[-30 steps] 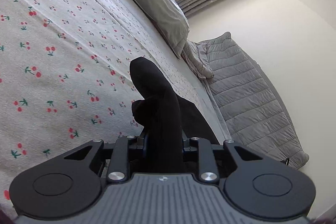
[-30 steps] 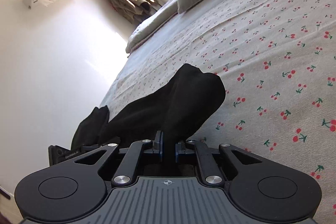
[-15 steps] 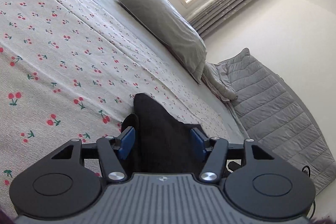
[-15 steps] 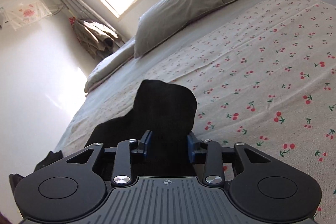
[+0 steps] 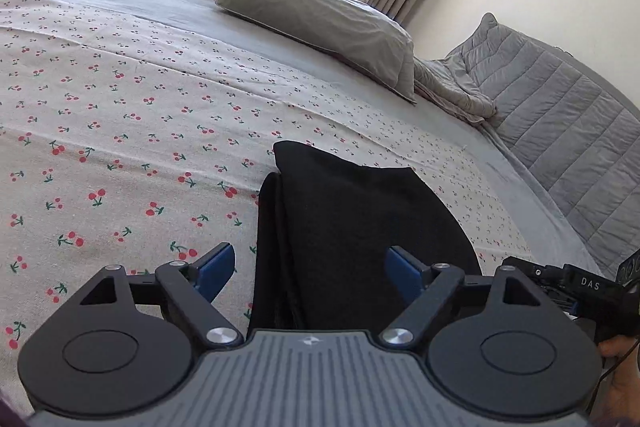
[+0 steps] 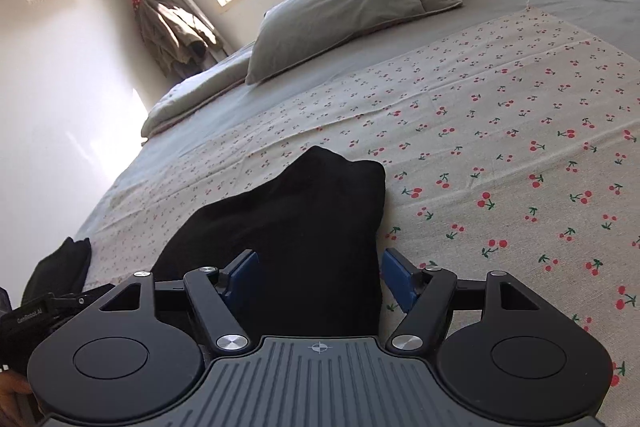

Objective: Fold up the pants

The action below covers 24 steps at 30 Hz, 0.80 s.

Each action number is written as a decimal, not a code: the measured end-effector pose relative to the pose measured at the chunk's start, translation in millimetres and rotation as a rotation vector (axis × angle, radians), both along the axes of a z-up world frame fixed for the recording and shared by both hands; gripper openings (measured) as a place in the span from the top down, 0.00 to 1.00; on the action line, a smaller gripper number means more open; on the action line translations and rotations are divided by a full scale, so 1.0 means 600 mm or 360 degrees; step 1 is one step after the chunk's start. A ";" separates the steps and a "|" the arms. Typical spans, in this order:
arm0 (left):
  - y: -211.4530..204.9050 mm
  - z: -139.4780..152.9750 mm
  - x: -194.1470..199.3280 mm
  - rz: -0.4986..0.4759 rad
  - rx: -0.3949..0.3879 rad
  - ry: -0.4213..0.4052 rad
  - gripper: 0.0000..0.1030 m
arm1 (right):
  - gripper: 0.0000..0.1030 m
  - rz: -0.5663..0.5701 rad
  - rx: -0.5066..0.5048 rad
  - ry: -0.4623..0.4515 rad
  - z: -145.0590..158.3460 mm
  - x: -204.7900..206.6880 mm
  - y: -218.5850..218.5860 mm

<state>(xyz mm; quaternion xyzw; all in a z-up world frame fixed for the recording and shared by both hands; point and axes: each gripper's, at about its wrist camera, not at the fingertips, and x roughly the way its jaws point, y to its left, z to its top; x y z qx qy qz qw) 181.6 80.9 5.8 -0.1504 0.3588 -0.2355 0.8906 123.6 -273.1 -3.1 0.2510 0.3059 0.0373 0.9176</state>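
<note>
Between both spread grippers, left gripper (image 5: 308, 267) and right gripper (image 6: 318, 277), lie folded black cloth pants (image 5: 352, 227), released so the fold rests flat.

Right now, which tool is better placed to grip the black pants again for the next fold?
Probably the right tool: the black pants fill its open gap. The left tool is open too, but the fabric sits toward one side.
</note>
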 end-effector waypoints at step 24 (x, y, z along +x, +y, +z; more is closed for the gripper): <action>-0.076 0.013 -0.208 0.0030 0.0675 -0.0044 0.00 | 0.08 0.0140 -0.0484 0.0083 0.043 -0.180 0.104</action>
